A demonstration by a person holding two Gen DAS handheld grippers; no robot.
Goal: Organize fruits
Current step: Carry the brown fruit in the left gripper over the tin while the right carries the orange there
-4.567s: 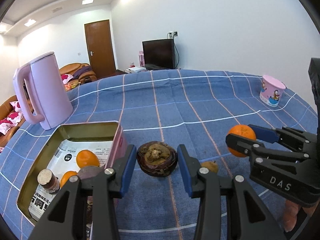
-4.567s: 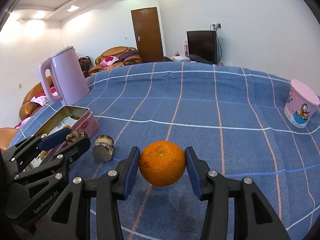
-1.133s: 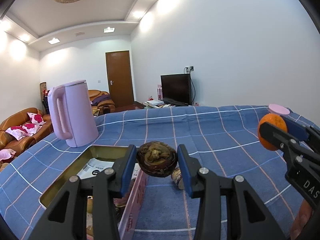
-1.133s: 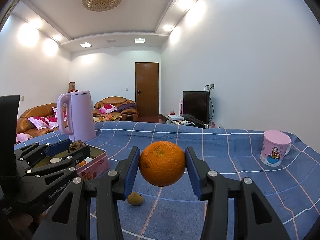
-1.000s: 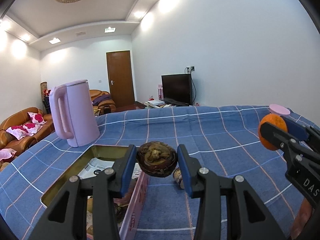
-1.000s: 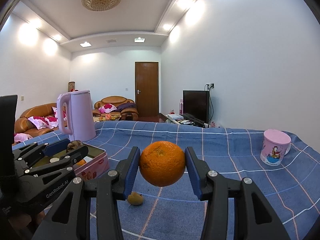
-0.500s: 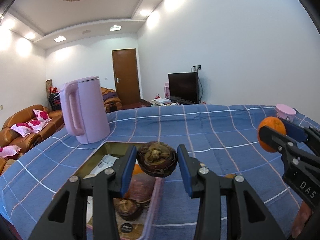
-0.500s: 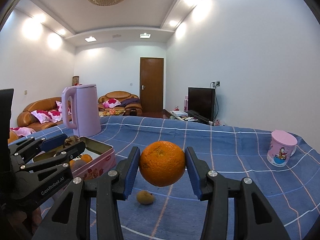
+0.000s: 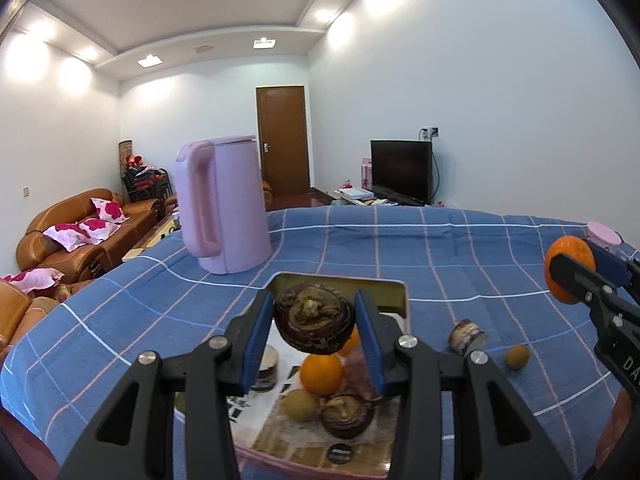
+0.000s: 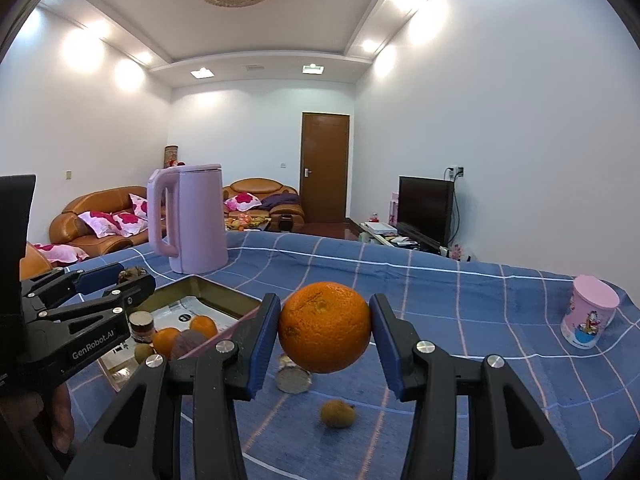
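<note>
Both grippers held fruit above the blue checked counter (image 9: 440, 264).
Left gripper (image 9: 314, 322) jaws gripped a dark wrinkled fruit (image 9: 314, 318) at frame centre, over the tin (image 9: 402, 292); right gripper (image 10: 324, 332) jaws clamped an orange (image 10: 325, 332), centre frame.

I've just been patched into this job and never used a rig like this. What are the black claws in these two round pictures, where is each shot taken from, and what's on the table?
Each picture comes from a fisheye camera on a hand-held two-finger gripper, looking along its fingers. A person carries one in each hand; no robot arm is involved.

In the left wrist view, the left gripper is shut on a dark brown wrinkled fruit, above an open tin holding oranges and other fruit.

In the right wrist view, the right gripper is shut on an orange.

On the blue checked tablecloth lie a small yellowish fruit and a purple-rimmed cut fruit, with a pink kettle and a pink cup standing further back.
</note>
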